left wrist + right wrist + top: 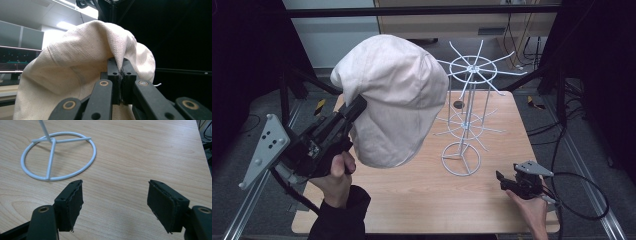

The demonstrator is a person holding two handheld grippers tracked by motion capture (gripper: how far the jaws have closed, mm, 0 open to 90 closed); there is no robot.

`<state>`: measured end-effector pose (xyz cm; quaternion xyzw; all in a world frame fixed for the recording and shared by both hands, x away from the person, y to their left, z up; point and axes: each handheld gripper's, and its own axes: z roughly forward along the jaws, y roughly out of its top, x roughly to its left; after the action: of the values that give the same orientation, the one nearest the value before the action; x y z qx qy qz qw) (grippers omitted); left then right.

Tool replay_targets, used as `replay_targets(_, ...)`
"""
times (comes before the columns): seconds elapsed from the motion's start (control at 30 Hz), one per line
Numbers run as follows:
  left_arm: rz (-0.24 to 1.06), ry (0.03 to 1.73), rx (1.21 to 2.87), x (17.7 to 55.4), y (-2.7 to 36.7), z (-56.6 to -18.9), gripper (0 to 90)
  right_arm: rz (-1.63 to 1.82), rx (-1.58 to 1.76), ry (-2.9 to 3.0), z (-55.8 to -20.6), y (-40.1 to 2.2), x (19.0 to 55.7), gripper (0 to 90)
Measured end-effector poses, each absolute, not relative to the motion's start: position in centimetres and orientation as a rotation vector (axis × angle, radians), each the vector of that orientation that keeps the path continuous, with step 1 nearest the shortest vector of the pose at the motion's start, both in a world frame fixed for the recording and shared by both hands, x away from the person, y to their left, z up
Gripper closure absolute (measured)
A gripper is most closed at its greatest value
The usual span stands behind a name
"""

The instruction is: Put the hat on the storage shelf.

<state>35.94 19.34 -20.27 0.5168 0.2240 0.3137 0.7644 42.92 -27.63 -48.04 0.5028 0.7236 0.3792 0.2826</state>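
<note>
My left gripper point(354, 107) is clamped on a fold of the cream cap point(392, 100), and I hold it raised above the table point(412, 200), at about ten o'clock from the white wire rack point(467, 115). In the left gripper view the jaws are pressed together on a thin pinch of cloth point(121, 56), and the rest of the cap point(75, 75) balloons out around them. My right gripper point(507, 184) rests low on the table at about four o'clock from the rack's ring base point(58, 157), jaws wide apart with nothing between them.

The pinch is small, so I judge the cap could slide out if I swing it fast. The rack looks light; a snagged prong could tip it, since my right gripper is not steadying it.

The cap hides the rack's left prongs from above, and I cannot tell where its brim or opening faces. A small dark thing point(458, 104) behind the rack is too small to name.
</note>
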Motion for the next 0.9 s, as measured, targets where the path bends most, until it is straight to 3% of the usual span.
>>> replay_targets(0.57, 0.65, 0.428, 1.14, 35.9, 16.4, -19.4, 87.7, 1.019, 1.346, 1.938, -48.0, -27.7, 42.9, 28.8)
replay_targets(0.9, 0.621, 0.451, 1.18, 37.8, 14.8, -20.2, 87.6, 1.019, 1.346, 1.94, -48.0, -27.7, 42.9, 28.7)
